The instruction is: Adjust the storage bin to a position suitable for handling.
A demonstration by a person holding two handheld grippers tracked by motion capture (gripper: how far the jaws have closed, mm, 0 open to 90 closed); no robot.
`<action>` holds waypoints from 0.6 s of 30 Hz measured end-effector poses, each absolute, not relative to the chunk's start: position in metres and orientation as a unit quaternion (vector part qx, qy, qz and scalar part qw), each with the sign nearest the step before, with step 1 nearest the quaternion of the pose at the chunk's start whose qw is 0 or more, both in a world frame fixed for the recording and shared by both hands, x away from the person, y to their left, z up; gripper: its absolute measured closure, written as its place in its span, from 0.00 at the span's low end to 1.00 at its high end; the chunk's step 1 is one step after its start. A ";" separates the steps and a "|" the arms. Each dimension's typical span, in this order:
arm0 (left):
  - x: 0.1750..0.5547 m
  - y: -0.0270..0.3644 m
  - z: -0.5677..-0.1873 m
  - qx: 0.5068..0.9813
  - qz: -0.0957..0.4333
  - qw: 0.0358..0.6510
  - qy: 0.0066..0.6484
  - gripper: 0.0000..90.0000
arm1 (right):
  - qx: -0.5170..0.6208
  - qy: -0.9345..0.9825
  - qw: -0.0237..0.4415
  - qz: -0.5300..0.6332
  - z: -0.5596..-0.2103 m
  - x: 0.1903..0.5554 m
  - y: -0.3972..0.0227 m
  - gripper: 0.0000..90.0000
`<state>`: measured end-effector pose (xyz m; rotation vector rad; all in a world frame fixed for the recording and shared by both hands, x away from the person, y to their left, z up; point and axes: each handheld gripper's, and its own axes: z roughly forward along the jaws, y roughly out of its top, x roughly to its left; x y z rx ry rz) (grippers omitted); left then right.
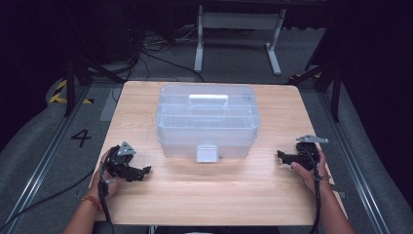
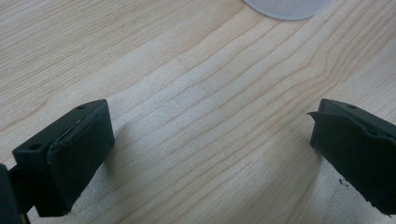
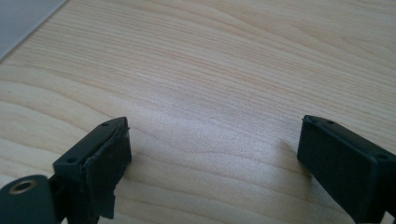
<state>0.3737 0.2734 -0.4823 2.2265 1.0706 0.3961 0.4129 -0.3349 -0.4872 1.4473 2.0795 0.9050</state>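
The left gripper (image 1: 144, 171) sat wide open on the pale wooden table (image 1: 209, 195), and the right gripper (image 1: 281, 155) gaped empty too. Between them, farther back, stood the clear lidded plastic storage box (image 1: 207, 119), latch facing the person.

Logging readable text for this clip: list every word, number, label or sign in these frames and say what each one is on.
"4": a black numeral on the grey floor left of the light wooden table.
The clear plastic storage box with a white handle carries no readable label.
The black fingers in the gripper views bear no print.
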 end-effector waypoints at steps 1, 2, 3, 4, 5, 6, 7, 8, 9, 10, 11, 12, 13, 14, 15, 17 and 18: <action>0.373 0.273 -0.483 0.842 0.151 0.318 0.408 0.00 | 0.521 0.755 0.223 0.329 -0.487 0.413 -0.336 0.11; 0.373 0.273 -0.482 0.845 0.150 0.315 0.405 0.00 | 0.516 0.760 0.221 0.329 -0.487 0.413 -0.337 0.10; 0.373 0.273 -0.482 0.846 0.150 0.314 0.404 0.00 | 0.513 0.761 0.220 0.330 -0.487 0.413 -0.337 0.10; 0.372 0.273 -0.482 0.847 0.147 0.314 0.404 0.00 | 0.513 0.762 0.219 0.329 -0.487 0.413 -0.338 0.09; 0.372 0.273 -0.482 0.847 0.147 0.314 0.404 0.00 | 0.513 0.762 0.218 0.329 -0.487 0.414 -0.338 0.09; 0.371 0.273 -0.482 0.845 0.148 0.314 0.406 0.00 | 0.514 0.762 0.218 0.329 -0.487 0.414 -0.338 0.09; 0.372 0.273 -0.482 0.847 0.151 0.313 0.403 0.00 | 0.514 0.762 0.218 0.328 -0.487 0.414 -0.338 0.09; 0.371 0.273 -0.482 0.846 0.150 0.313 0.403 0.00 | 0.513 0.762 0.218 0.328 -0.487 0.414 -0.338 0.09; 0.372 0.273 -0.482 0.847 0.151 0.313 0.403 0.00 | 0.513 0.762 0.218 0.328 -0.487 0.414 -0.338 0.09; 0.372 0.273 -0.482 0.847 0.151 0.313 0.403 0.00 | 0.513 0.763 0.218 0.328 -0.487 0.414 -0.338 0.09; 0.371 0.273 -0.482 0.847 0.148 0.315 0.402 0.00 | 0.512 0.763 0.218 0.328 -0.487 0.414 -0.338 0.09; 0.372 0.273 -0.482 0.848 0.152 0.315 0.398 0.00 | 0.512 0.764 0.218 0.329 -0.487 0.414 -0.338 0.09; 0.372 0.273 -0.482 0.848 0.152 0.315 0.398 0.00 | 0.512 0.764 0.218 0.329 -0.487 0.414 -0.338 0.09; 0.372 0.273 -0.482 0.848 0.152 0.314 0.398 0.00 | 0.512 0.764 0.216 0.327 -0.487 0.413 -0.339 0.09; 0.372 0.273 -0.482 0.848 0.152 0.314 0.398 0.00 | 0.512 0.764 0.216 0.327 -0.487 0.413 -0.339 0.09; 0.371 0.273 -0.482 0.848 0.151 0.315 0.399 0.00 | 0.511 0.770 0.209 0.320 -0.485 0.413 -0.339 0.10; 0.371 0.273 -0.482 0.848 0.150 0.315 0.400 0.00 | 0.509 0.773 0.207 0.318 -0.484 0.413 -0.340 0.11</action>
